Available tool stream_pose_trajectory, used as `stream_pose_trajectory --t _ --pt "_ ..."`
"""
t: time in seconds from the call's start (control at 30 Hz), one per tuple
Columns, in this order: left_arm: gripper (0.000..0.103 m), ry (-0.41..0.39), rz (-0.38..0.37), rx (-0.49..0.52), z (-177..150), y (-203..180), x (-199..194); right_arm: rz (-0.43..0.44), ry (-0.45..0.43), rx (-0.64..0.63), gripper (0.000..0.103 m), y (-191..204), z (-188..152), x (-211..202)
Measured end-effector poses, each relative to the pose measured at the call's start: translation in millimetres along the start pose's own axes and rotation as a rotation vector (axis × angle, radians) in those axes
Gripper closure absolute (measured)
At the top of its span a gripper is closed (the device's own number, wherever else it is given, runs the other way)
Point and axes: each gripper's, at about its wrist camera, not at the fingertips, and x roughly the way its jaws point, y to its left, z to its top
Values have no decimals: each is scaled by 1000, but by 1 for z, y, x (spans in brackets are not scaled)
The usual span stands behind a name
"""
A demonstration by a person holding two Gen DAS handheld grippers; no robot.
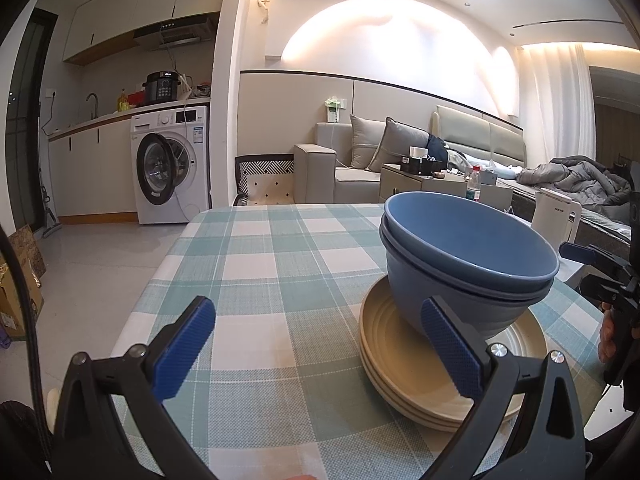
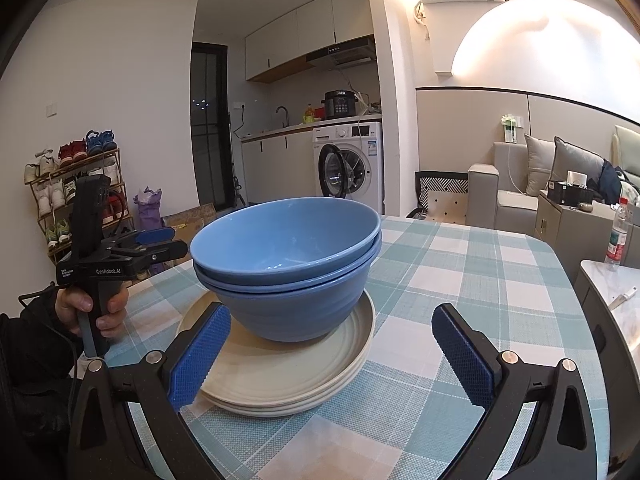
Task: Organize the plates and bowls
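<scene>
Checked tablecloth [image 2: 460, 280], blue bowls [image 2: 288, 256] hiding cream plates [image 2: 280, 376] (partly), both hand-held grippers [image 1: 316, 350] [image 2: 332, 354] spread apart.

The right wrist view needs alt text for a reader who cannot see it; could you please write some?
Nested blue bowls sit on a stack of cream plates on a checked tablecloth. The open right gripper is empty, one finger in front of the plates' edge. The left gripper, hand-held, is at left.
</scene>
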Motion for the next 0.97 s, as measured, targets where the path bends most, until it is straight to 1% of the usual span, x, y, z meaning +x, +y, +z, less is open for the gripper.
stream_pose_trajectory --t 0.7,0.97 --pt "0 0 1 2 0 -1 0 0 2 0 1 0 0 0" --pt "0 -11 3 18 2 -4 -2 0 2 1 1 0 0 0"
